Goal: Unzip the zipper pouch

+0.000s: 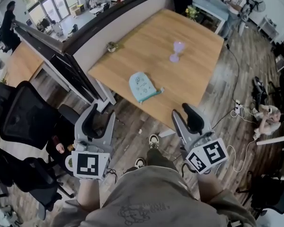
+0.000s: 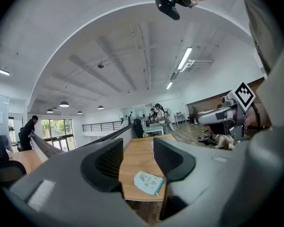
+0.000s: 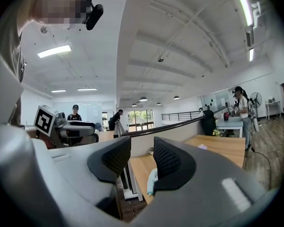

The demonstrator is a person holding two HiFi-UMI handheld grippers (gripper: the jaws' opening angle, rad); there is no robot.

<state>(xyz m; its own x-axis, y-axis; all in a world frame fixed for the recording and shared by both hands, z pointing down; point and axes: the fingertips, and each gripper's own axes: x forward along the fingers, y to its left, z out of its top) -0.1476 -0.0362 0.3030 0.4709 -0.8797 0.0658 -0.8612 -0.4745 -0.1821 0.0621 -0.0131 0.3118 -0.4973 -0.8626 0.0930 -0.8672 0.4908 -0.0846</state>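
Head view: one pale teal, flat fabric zipper pouch (image 1: 143,86) is seen lying on the light wooden table (image 1: 146,41), close to the table's near edge and set at a slant to it. Small dark prints are scattered over its face, and a darker teal zipper strip runs along the side nearest the person. Bare tabletop is left all round it. One lilac stemmed cup (image 1: 177,51) is stood well apart, farther in. Open wood-plank floor (image 1: 132,123) lies between the table edge and the two grippers, with black office chairs (image 1: 23,117) crowded at the left. The left gripper (image 1: 102,115) and the right gripper (image 1: 185,113) are held short of the table, each with jaws spread and nothing between them.
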